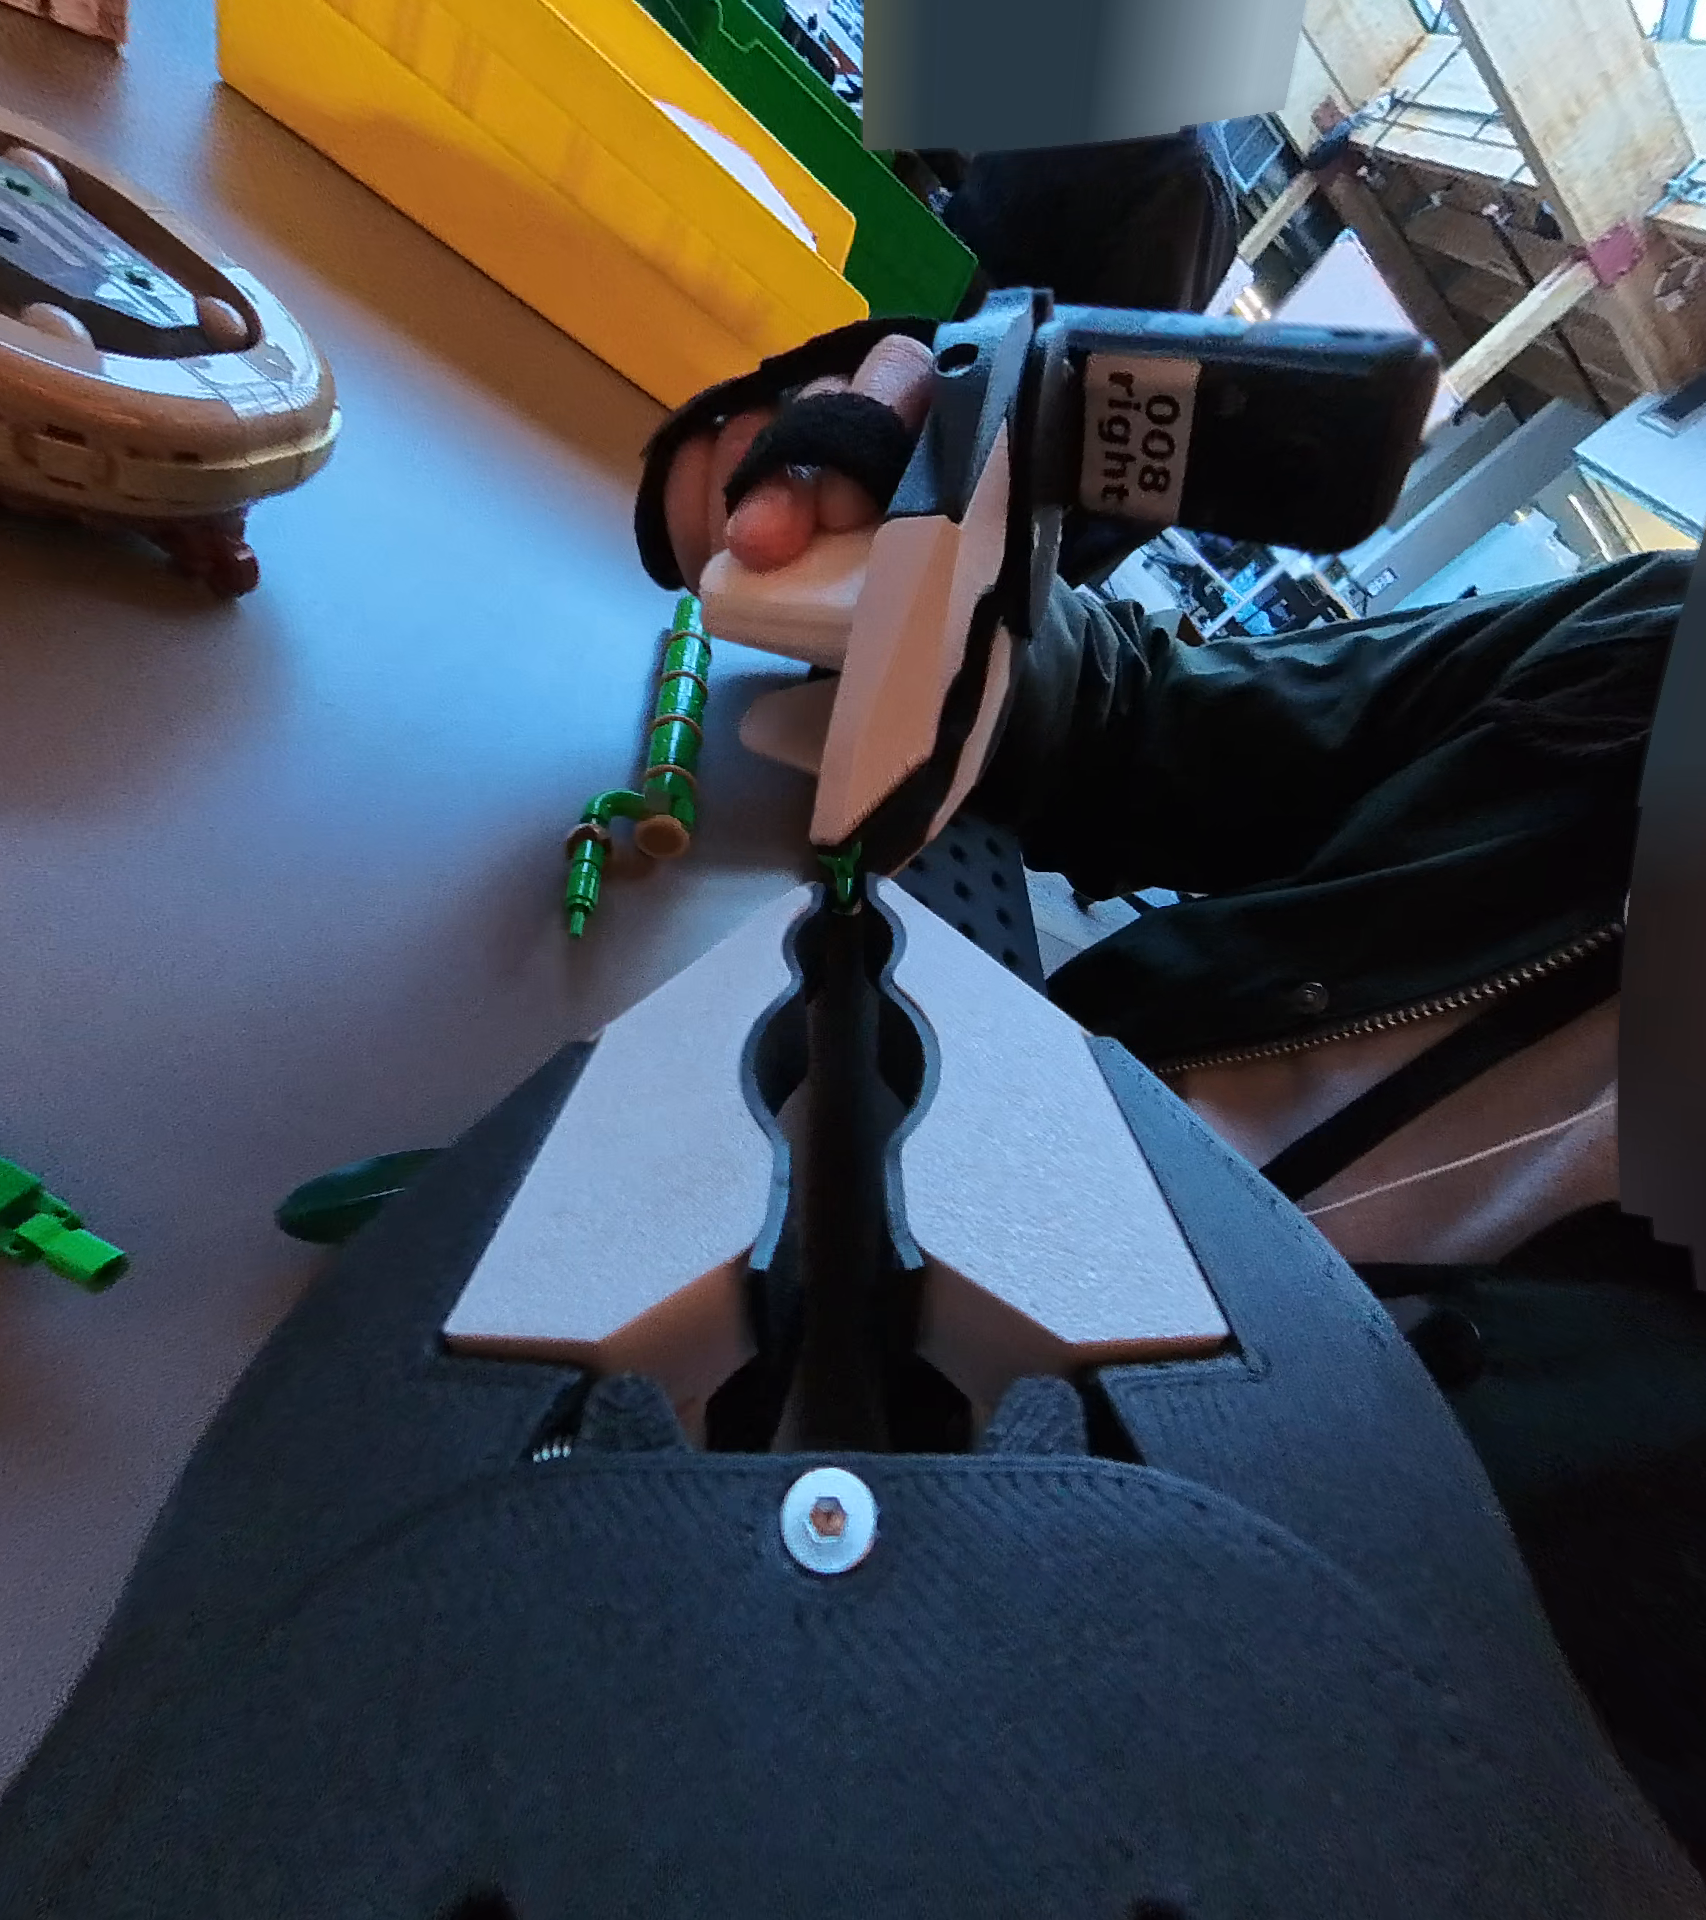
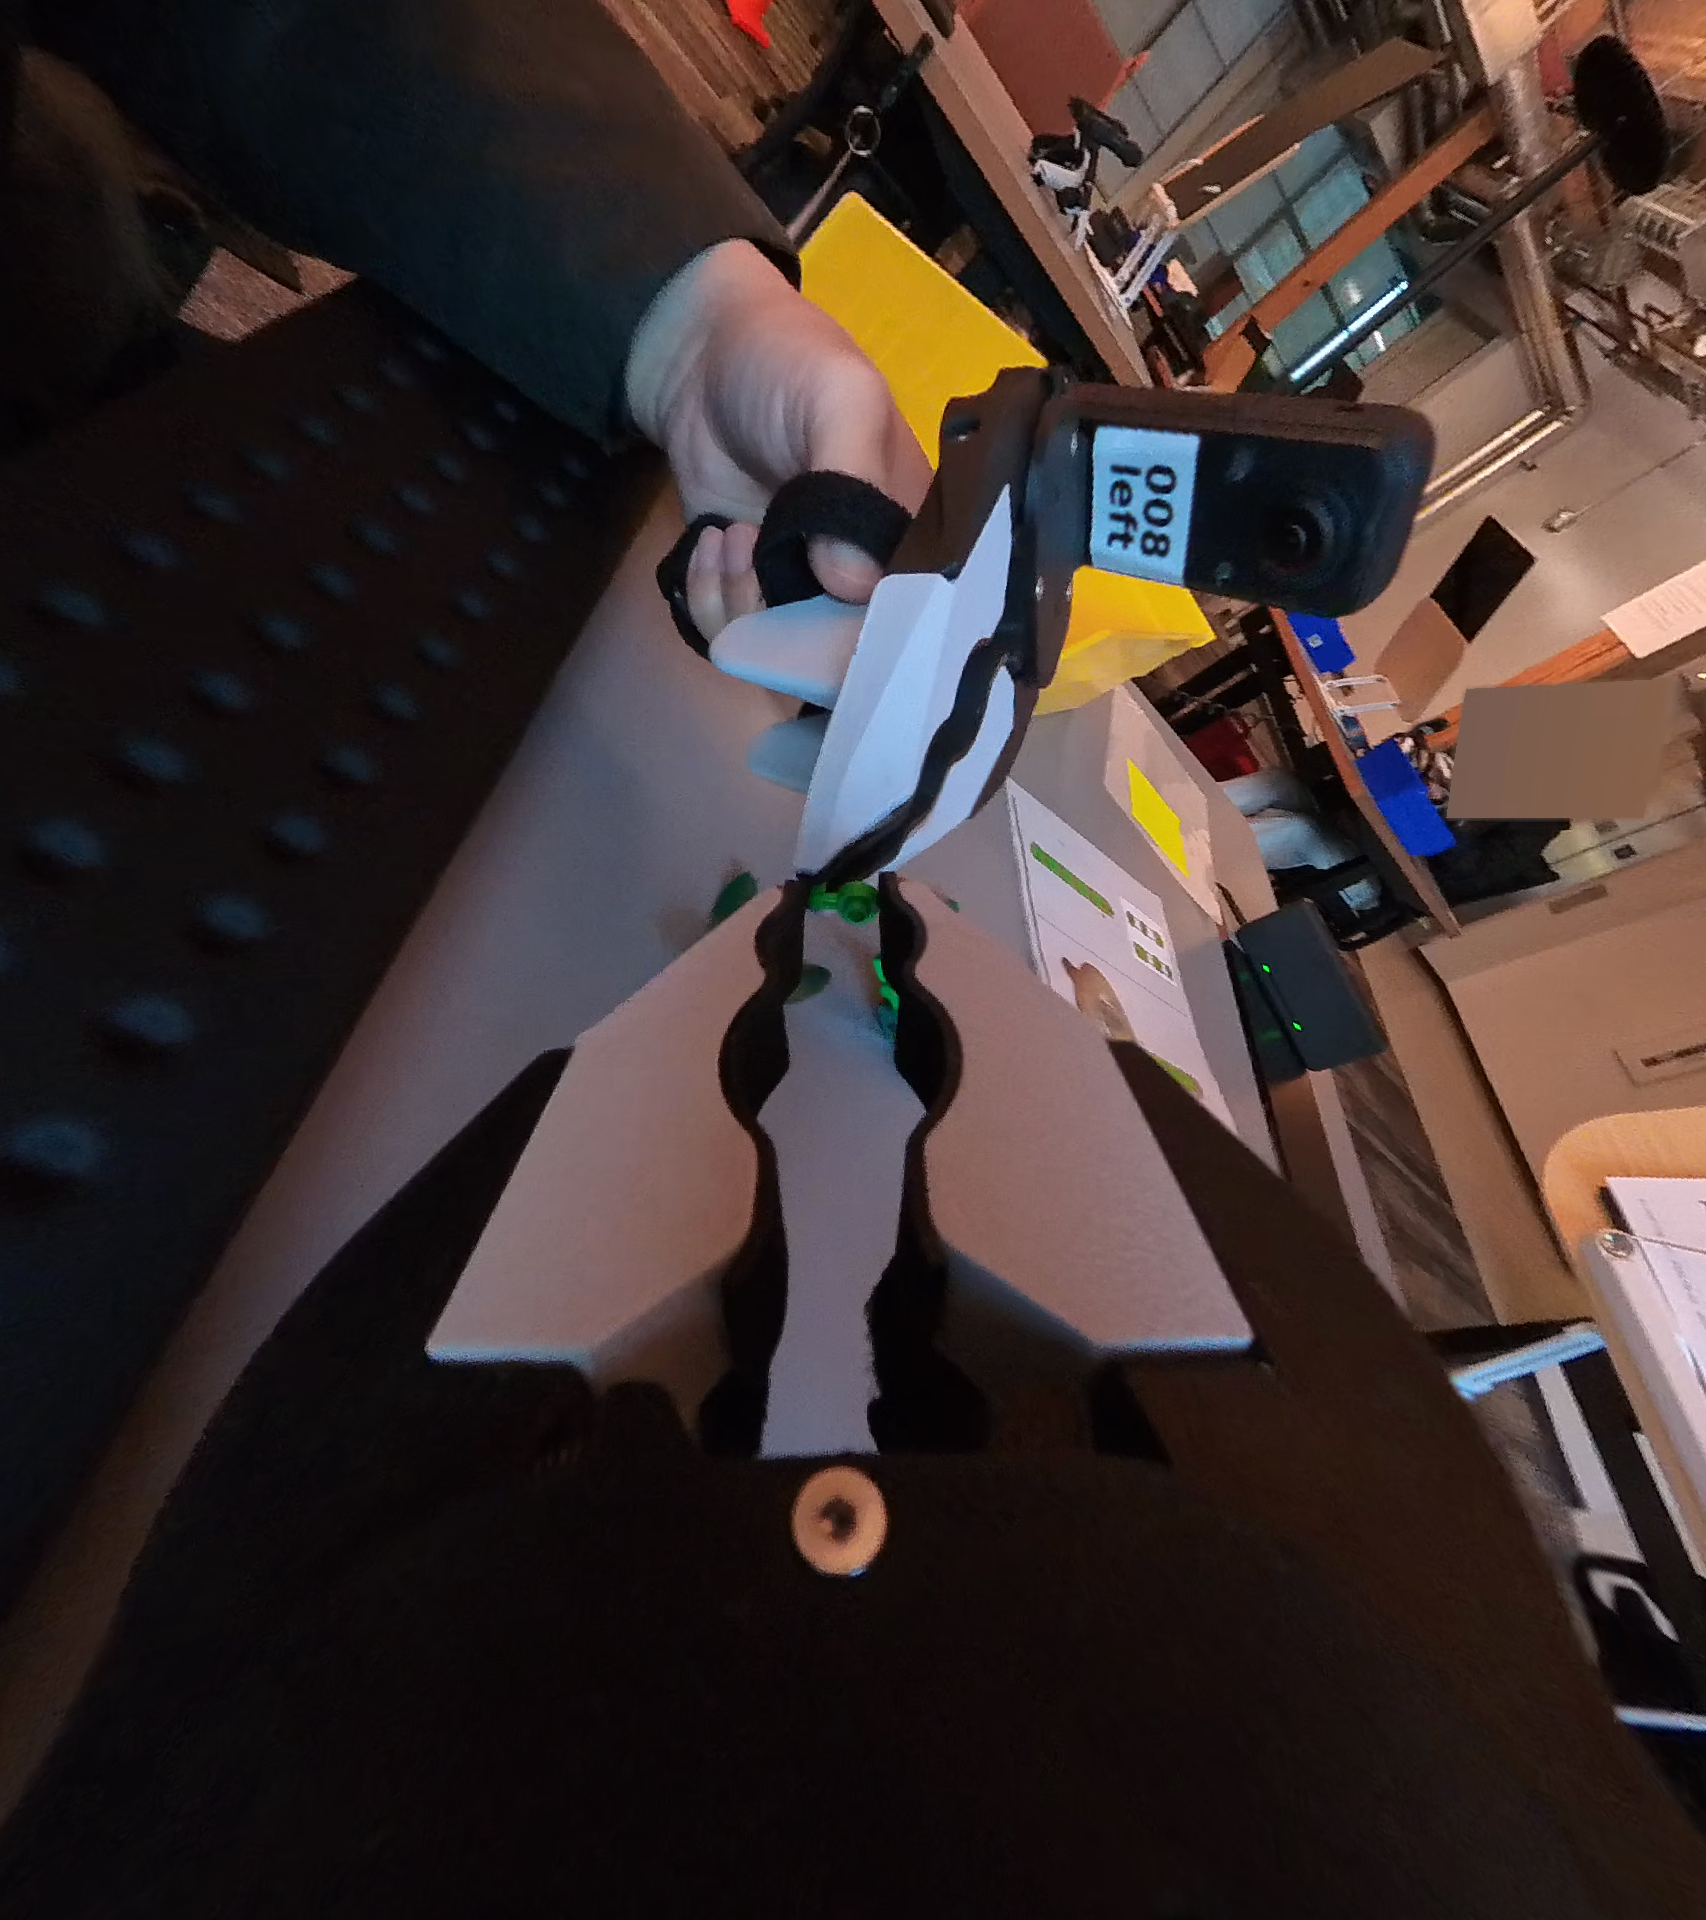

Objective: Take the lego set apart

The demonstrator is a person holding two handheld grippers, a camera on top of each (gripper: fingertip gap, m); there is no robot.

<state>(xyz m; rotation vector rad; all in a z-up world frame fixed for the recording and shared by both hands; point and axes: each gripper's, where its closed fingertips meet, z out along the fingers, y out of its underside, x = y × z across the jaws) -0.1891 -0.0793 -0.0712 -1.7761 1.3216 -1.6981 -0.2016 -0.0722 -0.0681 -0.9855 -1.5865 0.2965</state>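
My left claw (image 1: 841, 902) sits nearest in its own view, its two pale fingers drawn almost together at the tips and pinching one end of a tiny green lego piece (image 1: 841, 871). My right claw (image 1: 844, 844) meets it tip to tip from above, nipping the other end of the same piece. In the right wrist view the right claw (image 2: 833, 894) shows a narrow gap at its tips with the green piece (image 2: 844, 900) bridging it, and the left claw (image 2: 828, 871) comes down onto that spot. The piece is held in the air over the tabletop, near the edge closest to me.

I judge it to be featherweight, hard and slick plastic, with little area for my pads. It should not bend, but it looks thin enough to snap or shoot out if I squeeze off-centre. The best hold is close on either side of the joint, pulling straight apart or with a small twist; where exactly that joint lies I cannot make out.

Farther out on the tabletop lies a green bamboo-like stalk (image 1: 667, 743) with brown rings, and off toward the left edge a green clip piece (image 1: 7, 1210). Beyond, toward the far left corner, stands a tan oval lego base (image 1: 101, 384), and past it a yellow bin (image 1: 537, 177).
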